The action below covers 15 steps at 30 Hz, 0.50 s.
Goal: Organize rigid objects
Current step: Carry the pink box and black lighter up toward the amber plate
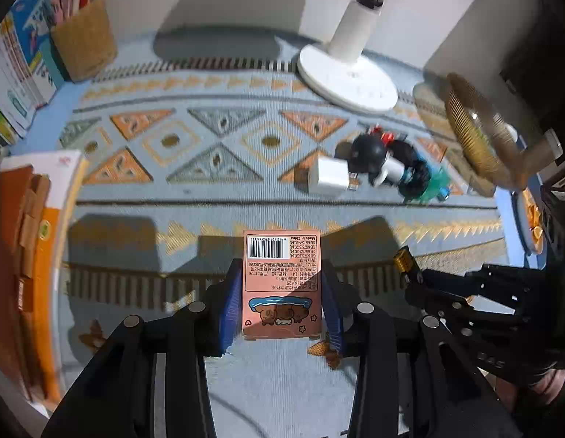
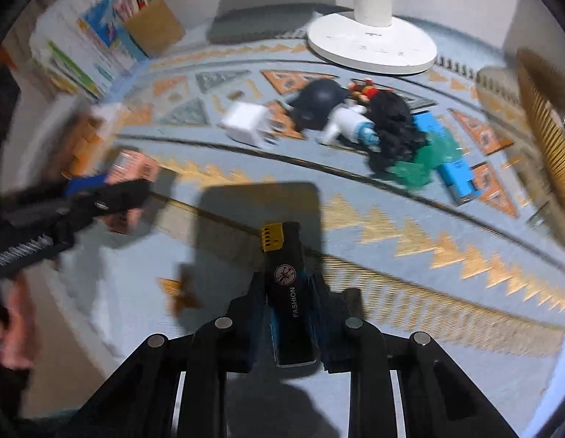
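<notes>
Two grippers: left gripper (image 1: 282, 284), right gripper (image 2: 287, 292). One pink card box (image 1: 282, 281). One black lighter (image 2: 287, 292) with gold cap. One white charger cube (image 1: 328, 177). One black helmet-shaped toy (image 1: 368, 151). One white lamp base (image 1: 346, 75). One woven pen holder (image 1: 85, 42). One blue rectangular item (image 2: 452, 166). One crumpled green wrapper (image 2: 415, 168). One patterned mat (image 1: 209, 138). Books at left, several, count unclear.

"Made in China" on pink box (image 1: 282, 284), "FASHION" on black lighter (image 2: 291, 303)
</notes>
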Tool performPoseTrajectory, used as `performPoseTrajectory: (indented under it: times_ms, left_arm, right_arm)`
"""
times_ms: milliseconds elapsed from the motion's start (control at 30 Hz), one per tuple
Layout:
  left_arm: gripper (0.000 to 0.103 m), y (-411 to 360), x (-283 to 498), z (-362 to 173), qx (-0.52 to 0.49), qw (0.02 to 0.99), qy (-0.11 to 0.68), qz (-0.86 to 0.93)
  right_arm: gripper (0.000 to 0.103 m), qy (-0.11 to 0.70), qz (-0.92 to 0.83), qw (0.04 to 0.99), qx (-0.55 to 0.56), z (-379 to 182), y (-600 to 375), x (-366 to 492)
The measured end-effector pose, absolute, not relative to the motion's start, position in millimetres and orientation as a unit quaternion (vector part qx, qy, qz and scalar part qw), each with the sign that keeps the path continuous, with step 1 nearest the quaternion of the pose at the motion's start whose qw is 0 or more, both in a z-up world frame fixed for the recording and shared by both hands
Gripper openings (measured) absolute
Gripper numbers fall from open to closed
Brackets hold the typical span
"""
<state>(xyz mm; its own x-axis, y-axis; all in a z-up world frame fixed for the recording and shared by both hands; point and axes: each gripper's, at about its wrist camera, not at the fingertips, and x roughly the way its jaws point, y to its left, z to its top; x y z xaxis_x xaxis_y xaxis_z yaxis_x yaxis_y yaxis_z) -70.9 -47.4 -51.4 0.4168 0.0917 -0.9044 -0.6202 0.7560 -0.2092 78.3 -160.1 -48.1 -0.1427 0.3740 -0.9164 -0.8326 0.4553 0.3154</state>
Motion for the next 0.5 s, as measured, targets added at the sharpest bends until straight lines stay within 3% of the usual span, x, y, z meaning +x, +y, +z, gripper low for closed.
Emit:
performPoseTrajectory:
  times_ms: [167,500]
  left_arm:
    - [0.037,-47.9,-62.7,-21.1,-0.253,0.819,0.465,0.220]
    - [0.037,-82.4,-21.0,69.8,-0.193,0.884,0.387,0.179]
  right_arm:
    - [0.023,0.579,0.515,0.624,-0.101,-1.0,-166.8,93.5]
    - [0.024,0.506,0.512,0.694,-0.022,100.9,-201.9,133.3]
